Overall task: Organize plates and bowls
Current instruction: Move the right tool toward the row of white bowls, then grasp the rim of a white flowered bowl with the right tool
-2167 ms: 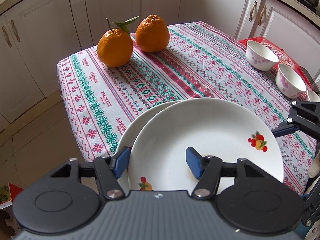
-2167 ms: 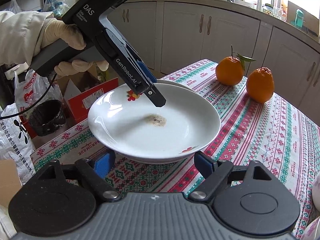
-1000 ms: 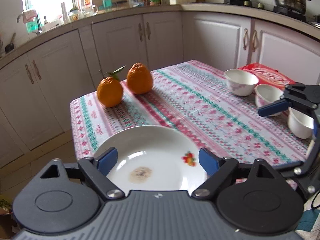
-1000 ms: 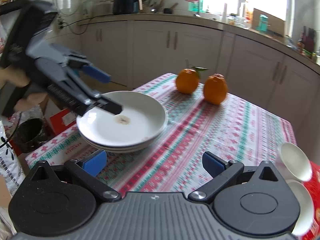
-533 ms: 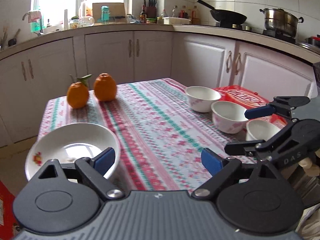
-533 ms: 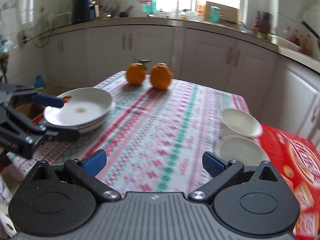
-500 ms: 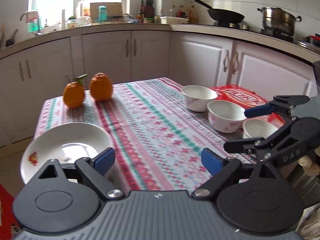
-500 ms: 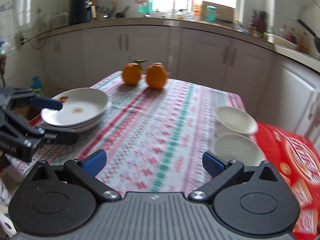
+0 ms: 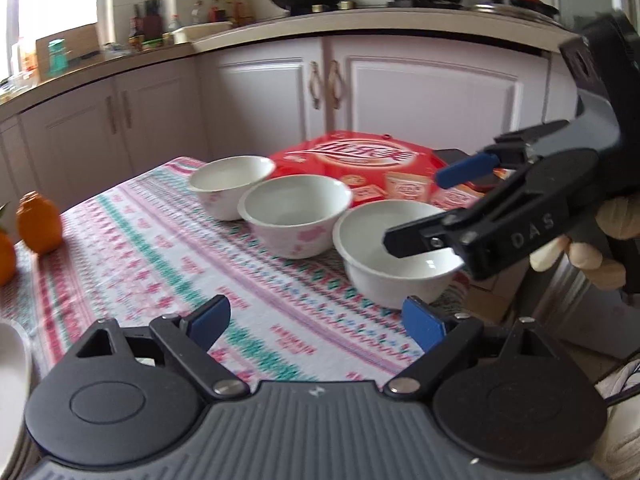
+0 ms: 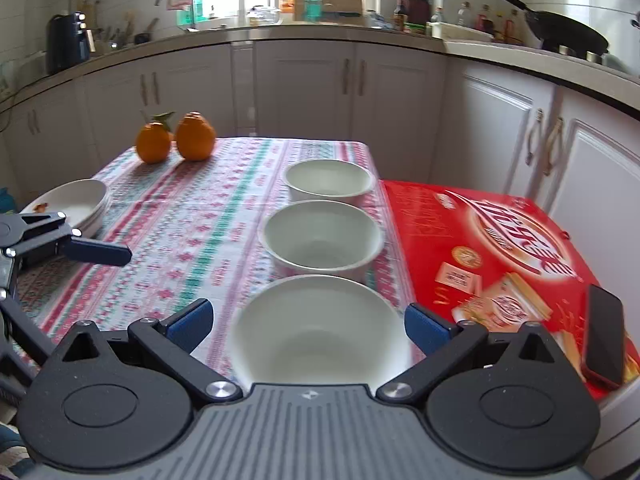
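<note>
On the patterned tablecloth [image 10: 192, 240]: three bowls in a row beside the red box [image 10: 492, 240].
Right gripper [image 10: 308, 326] spread wide, pads either side of the nearest bowl [image 10: 316, 332], not touching. Left gripper [image 9: 316, 320] wide, empty. Stacked plates [image 10: 76, 204] at table's left edge near two oranges [image 10: 174, 136].

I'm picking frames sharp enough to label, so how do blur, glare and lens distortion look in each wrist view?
Left wrist: tablecloth pattern and bowls smeared by motion, window blown out at top left. Right wrist: nearest bowl soft-edged, farther bowls and oranges sharper, window overexposed. Both: fisheye bends the counter edges, dark corners.
</note>
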The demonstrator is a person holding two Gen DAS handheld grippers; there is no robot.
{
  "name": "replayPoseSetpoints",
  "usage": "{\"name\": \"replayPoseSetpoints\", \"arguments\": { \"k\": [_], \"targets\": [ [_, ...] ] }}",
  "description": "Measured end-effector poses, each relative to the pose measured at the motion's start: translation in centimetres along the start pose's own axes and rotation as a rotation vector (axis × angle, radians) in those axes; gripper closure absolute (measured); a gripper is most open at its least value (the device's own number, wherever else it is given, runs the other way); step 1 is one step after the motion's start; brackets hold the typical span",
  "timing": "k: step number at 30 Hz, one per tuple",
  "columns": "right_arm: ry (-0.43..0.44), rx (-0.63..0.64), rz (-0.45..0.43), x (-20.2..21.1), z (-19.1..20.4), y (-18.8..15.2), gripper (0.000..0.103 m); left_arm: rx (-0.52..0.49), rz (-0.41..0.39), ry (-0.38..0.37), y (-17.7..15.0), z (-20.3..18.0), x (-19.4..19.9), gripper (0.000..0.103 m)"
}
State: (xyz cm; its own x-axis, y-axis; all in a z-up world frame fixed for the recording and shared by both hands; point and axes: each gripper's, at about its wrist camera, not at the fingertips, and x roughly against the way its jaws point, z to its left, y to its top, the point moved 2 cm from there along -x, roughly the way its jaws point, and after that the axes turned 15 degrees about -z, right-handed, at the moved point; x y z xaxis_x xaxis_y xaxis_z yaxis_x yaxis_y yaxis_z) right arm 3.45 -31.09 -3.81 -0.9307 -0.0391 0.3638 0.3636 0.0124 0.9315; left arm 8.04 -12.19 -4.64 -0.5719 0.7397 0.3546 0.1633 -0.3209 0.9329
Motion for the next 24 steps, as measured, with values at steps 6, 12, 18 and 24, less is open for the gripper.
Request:
{"name": "replayPoseSetpoints", "arguments": {
  "k": [6, 12, 18, 24],
  "targets": [
    [0.0, -0.053, 0.028, -0.4, -1.9, -0.8, 0.0, -0.006, 0.011, -0.051, -0.3, -2.2, -2.4, 0.01],
    [0.023, -0.092, 0.065, -1.2, -2.6, -1.4, 0.0, 0.022, 0.022, -0.056, -0.5, -2.7, -3.5, 0.01],
    [0.046, -0.125, 0.081, -1.8, -3.0, -1.6, 0.0, 0.02, 0.034, -0.061, -0.7, -2.9, -4.0, 0.011],
    [0.074, -0.161, 0.09, -2.2, -3.3, -1.7, 0.001, 0.02, 0.045, -0.082, -0.7, -3.1, -4.7, 0.012]
  ]
}}
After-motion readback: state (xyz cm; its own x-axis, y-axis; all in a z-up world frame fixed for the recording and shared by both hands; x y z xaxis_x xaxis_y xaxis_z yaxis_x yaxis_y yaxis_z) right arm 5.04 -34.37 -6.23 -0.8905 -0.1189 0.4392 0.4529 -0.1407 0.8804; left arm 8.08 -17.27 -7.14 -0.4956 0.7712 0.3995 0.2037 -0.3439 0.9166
